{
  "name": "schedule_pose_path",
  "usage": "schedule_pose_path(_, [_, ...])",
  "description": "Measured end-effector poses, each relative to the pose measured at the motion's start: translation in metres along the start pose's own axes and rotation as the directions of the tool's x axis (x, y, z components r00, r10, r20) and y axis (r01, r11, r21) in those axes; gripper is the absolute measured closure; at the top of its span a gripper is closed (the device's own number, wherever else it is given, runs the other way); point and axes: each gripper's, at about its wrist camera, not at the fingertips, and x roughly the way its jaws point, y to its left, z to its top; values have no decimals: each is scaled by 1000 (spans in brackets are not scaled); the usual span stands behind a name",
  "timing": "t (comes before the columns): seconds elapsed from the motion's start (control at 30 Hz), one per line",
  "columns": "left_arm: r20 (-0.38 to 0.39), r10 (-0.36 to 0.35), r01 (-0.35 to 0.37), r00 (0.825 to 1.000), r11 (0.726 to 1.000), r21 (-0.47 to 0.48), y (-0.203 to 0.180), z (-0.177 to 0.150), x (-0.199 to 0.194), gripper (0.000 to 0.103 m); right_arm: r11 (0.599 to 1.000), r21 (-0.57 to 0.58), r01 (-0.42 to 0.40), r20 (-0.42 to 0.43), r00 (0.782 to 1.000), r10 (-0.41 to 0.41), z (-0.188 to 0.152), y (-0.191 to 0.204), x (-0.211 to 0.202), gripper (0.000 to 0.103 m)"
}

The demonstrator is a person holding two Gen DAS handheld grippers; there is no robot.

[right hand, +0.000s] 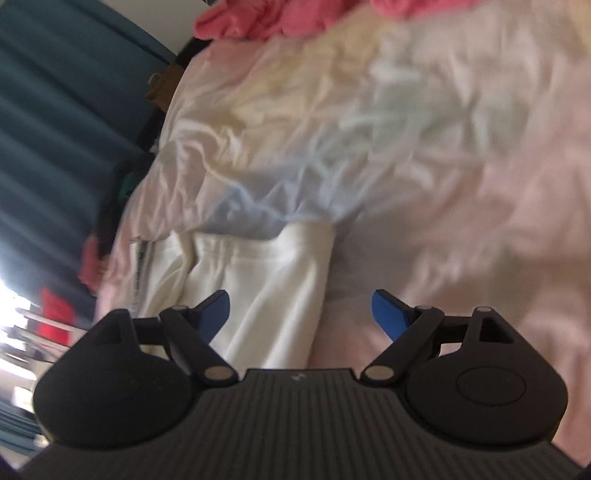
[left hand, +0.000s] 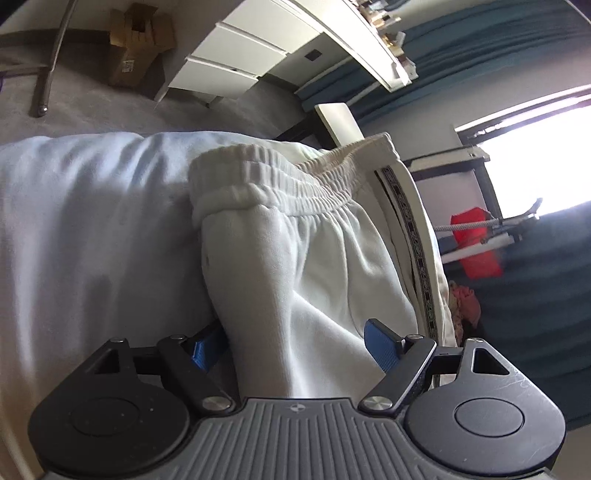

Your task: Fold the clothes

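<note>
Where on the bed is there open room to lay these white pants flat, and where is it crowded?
The free patch is the rumpled sheet to the right of the white pants and ahead of them, up to the pink clothes at the far edge. It is crowded on the left, where dark and red clothing lines the bed's edge. Both the left gripper and the right gripper are open.

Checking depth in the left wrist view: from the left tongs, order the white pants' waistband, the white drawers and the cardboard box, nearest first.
From the left tongs:
1. Waistband, straight ahead on the bed, past the fabric between the fingers.
2. Drawers, beyond the bed, upper middle.
3. Box, on the floor, upper left; it looks slightly beyond the drawers, but close.
</note>
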Motion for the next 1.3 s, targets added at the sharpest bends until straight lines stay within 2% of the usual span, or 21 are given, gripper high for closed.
schedule_pose_path(0.1, [32, -5, 6, 999, 999, -48, 13, 9, -3, 24, 998, 55, -40, -56, 997, 43, -2, -7, 15, 24])
schedule_pose_path(0.2, [33, -25, 27, 999, 996, -80, 20, 13, -4, 28, 999, 42, -34, -42, 998, 36, -1, -7, 25, 39])
schedule_pose_path(0.27, [32, -27, 30, 999, 997, -77, 19, 13, -2, 33, 1000, -1, -14, 6, 1000, 14, 3, -3, 29, 63])
schedule_pose_path(0.33, [36, -19, 22, 999, 997, -74, 18, 14, 0, 38, 999, -47, -9, 67, 998, 12, 11, 0, 33, 64])
schedule_pose_path(0.37, [37, -15, 17, 999, 997, -73, 17, 15, 1, 43, 998, -55, -24, 78, 997, 28, 14, -1, 36, 69])
schedule_pose_path(0.4, [39, -11, 13, 999, 997, -72, 16, 15, 3, 53, 998, -52, -30, 78, 996, 34, 17, -2, 40, 75])
schedule_pose_path(0.43, [41, -6, 9, 999, 997, -71, 16, 15, 4, 58, 998, -47, -32, 81, 996, 36, 19, -3, 41, 89])
schedule_pose_path(0.47, [43, -2, 5, 999, 998, -70, 15, 16, 5, 66, 998, -45, -40, 90, 995, 44, 19, -3, 40, 93])
schedule_pose_path(0.5, [42, -7, 10, 999, 998, -68, 15, 17, 6, 76, 997, -52, -52, 103, 993, 57, 20, -2, 37, 94])
schedule_pose_path(0.6, [54, -18, 21, 998, 999, -49, 14, 19, 2, 90, 991, -96, -93, 160, 981, 108, 20, 9, 17, 96])
schedule_pose_path(0.67, [67, -32, 34, 997, 999, -41, 15, 20, -7, 92, 987, -119, -103, 197, 972, 126, 22, 16, 1, 96])
schedule_pose_path(0.77, [73, -69, 67, 995, 997, 33, 1, 34, -22, 93, 979, -173, -108, 234, 961, 147, 27, 33, -21, 96])
schedule_pose_path(0.87, [59, -120, 117, 991, 992, 48, -23, 53, -32, 93, 969, -224, -106, 236, 959, 160, 35, 58, -26, 96])
schedule_pose_path(0.97, [59, -136, 128, 989, 984, 122, -65, 70, -31, 93, 955, -283, -92, 259, 951, 168, 40, 95, -22, 96])
schedule_pose_path(1.07, [98, -142, 120, 985, 972, 202, -119, 84, -7, 92, 939, -337, -71, 295, 939, 177, 42, 139, -9, 96])
schedule_pose_path(1.17, [120, -134, 102, 984, 965, 241, -166, 97, 33, 92, 932, -360, -33, 330, 930, 160, 43, 190, 18, 96])
schedule_pose_path(1.3, [121, -50, 16, 991, 963, 269, -223, 118, 108, 92, 931, -366, 11, 356, 925, 130, 42, 257, 76, 96])
